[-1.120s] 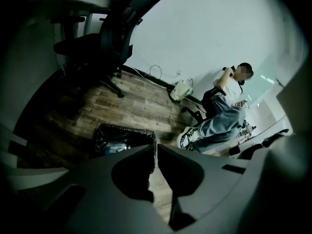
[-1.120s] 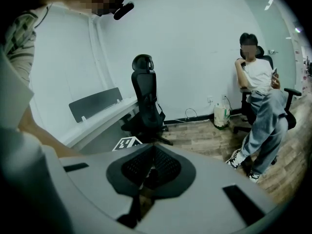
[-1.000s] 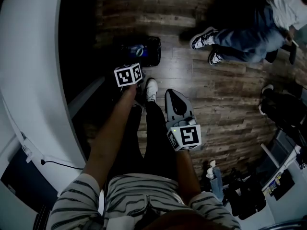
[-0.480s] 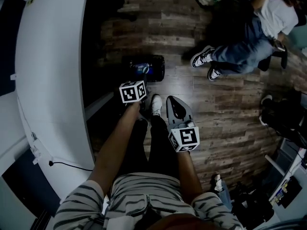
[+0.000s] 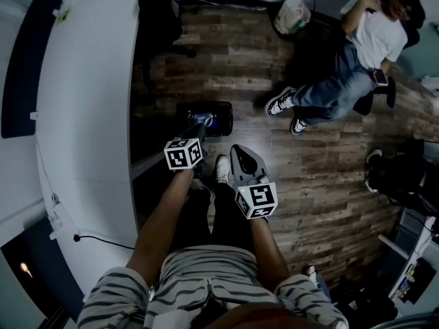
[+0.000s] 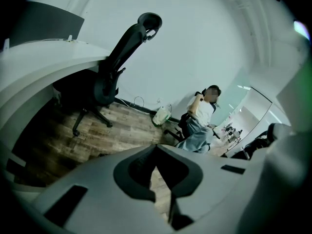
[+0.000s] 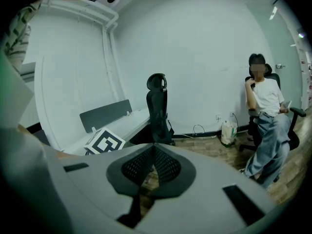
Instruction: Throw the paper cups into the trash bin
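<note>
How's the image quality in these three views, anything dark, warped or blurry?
Head view: dim, deep shadow beside the desk, straight edges bowed. Left gripper view: heavy fisheye, black corners, the left gripper soft up close. Right gripper view: evenly lit wall, curved frame edges.

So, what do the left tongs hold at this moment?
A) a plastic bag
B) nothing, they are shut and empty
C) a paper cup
B: in the left gripper view the left tongs meet tip to tip, with only the wooden floor showing beyond them and no cup between.
</note>
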Motion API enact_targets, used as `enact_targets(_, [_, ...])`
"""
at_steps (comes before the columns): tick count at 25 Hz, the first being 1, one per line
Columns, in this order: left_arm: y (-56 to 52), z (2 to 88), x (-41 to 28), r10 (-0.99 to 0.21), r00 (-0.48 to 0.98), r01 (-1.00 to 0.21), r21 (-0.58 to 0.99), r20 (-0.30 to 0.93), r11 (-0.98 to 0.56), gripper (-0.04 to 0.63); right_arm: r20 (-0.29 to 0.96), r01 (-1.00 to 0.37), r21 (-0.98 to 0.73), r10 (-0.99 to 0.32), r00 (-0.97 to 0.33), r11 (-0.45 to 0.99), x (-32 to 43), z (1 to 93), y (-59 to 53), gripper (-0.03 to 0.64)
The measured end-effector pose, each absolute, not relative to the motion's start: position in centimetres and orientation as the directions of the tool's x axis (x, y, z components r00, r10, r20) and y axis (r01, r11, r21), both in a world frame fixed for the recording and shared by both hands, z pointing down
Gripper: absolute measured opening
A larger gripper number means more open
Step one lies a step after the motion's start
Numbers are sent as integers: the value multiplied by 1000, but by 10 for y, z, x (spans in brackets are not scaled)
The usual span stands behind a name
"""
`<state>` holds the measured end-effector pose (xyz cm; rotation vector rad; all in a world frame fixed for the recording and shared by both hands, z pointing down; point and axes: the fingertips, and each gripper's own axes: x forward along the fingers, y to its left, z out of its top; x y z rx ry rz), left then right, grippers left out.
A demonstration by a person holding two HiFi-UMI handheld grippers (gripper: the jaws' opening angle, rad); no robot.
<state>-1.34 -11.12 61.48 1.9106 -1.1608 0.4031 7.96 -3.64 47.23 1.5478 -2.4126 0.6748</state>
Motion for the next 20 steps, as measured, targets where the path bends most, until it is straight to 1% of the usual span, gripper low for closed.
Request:
enact_targets(11, [-103, 564, -21, -618, 531, -832, 494, 581, -251, 24, 388, -892, -245, -805, -450, 380, 72, 441, -33, 17])
enact_targets(20, [-85, 507, -29, -660, 555, -814, 493, 506, -306, 23, 360, -878, -244, -802, -477, 412, 58, 414, -35, 17])
